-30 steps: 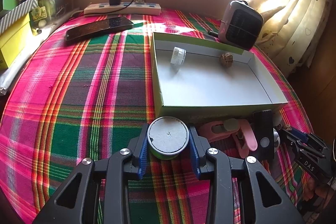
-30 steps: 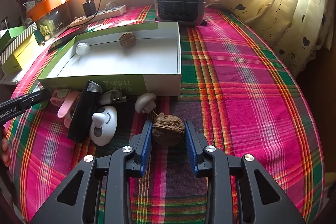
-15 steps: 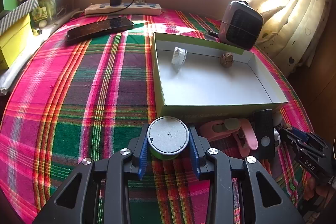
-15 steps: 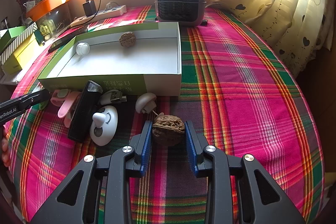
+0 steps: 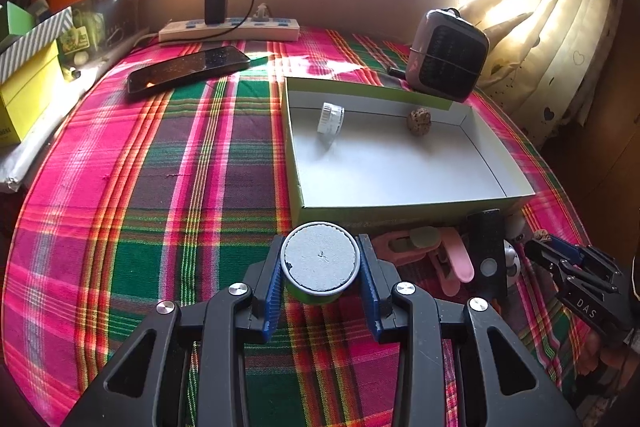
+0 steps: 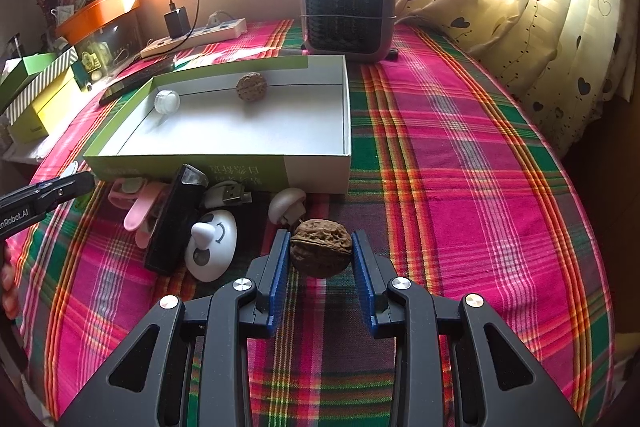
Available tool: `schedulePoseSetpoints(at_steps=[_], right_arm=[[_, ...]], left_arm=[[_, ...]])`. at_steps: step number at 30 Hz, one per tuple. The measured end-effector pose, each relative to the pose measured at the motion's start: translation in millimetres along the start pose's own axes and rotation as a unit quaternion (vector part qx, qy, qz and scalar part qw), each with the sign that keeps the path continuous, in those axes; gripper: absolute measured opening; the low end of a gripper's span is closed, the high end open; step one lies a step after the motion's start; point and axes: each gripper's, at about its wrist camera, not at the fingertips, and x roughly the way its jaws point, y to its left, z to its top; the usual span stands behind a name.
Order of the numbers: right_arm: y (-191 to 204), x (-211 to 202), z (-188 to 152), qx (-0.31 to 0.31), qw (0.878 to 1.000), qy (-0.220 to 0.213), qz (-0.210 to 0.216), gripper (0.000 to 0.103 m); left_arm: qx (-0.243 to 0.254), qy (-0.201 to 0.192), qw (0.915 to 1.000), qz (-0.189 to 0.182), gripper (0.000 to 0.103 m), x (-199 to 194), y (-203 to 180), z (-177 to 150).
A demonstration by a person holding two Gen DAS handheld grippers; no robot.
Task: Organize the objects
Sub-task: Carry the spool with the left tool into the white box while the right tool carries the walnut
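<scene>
Left wrist view: the left tool (image 5: 320,269) tilts steeply down toward the plaid cloth (image 5: 160,187) on the counter, its two blue pads pressed against the sides of a round green jar with a grey lid (image 5: 319,263). The jar is upright, just in front of the near wall of the open box (image 5: 400,205). Inside the box, a small white cap (image 5: 330,117) lies near the far left corner and a walnut (image 5: 418,121) sits against the far wall. To the right of the jar, close under the box wall, lie a pink clip (image 5: 436,251) and a black block (image 5: 486,251). The right tool (image 5: 560,259) enters at the right edge, angled toward the same cluster, with fingers of the person's hand below it.

Right wrist view: the right tool (image 6: 321,255) also points steeply down, its jaws narrow and closed on a second walnut (image 6: 321,248) that rests on the cloth. Just beyond it is a white mushroom-shaped piece (image 6: 286,209); to the left sit a white egg-shaped gadget (image 6: 211,245), the black block (image 6: 176,219), a USB plug (image 6: 228,193) and the pink clip (image 6: 136,207), all close to the box front (image 6: 312,173). A heater (image 6: 348,13) stands behind the box.
</scene>
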Motion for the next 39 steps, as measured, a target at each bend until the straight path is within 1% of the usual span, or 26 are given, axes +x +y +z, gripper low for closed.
schedulePoseSetpoints(at_steps=[8, 12, 16, 19, 30, 39], right_arm=[[2.3, -9.7, 7.7, -0.004, 1.0, -0.015, 0.007, 0.032], [1.4, -14.4, 13.9, -0.003, 1.0, -0.026, 0.01, 0.032], [1.3, -17.3, 21.9, -0.005, 0.999, -0.035, 0.013, 0.032], [1.9, -17.4, 28.6, -0.008, 0.999, -0.039, 0.016, 0.032], [5.1, -9.5, 52.9, -0.022, 0.998, -0.044, 0.033, 0.032], [6.7, 4.3, 78.0, -0.036, 0.998, -0.044, 0.041, 0.032]], left_arm=[[0.007, -0.005, 0.9999, -0.01, 0.031, -7.1, -5.5, 4.7], [0.019, -0.009, 0.9998, -0.007, 0.031, -8.3, -9.0, 9.1], [0.016, -0.004, 0.9997, -0.019, 0.031, -6.7, -11.1, 14.6], [0.019, -0.005, 0.9996, -0.02, 0.032, -5.5, -14.9, 17.6], [0.03, -0.012, 0.9991, -0.026, 0.032, -0.8, -27.6, 35.0], [0.041, -0.003, 0.9987, -0.03, 0.032, 14.6, -36.3, 48.8]])
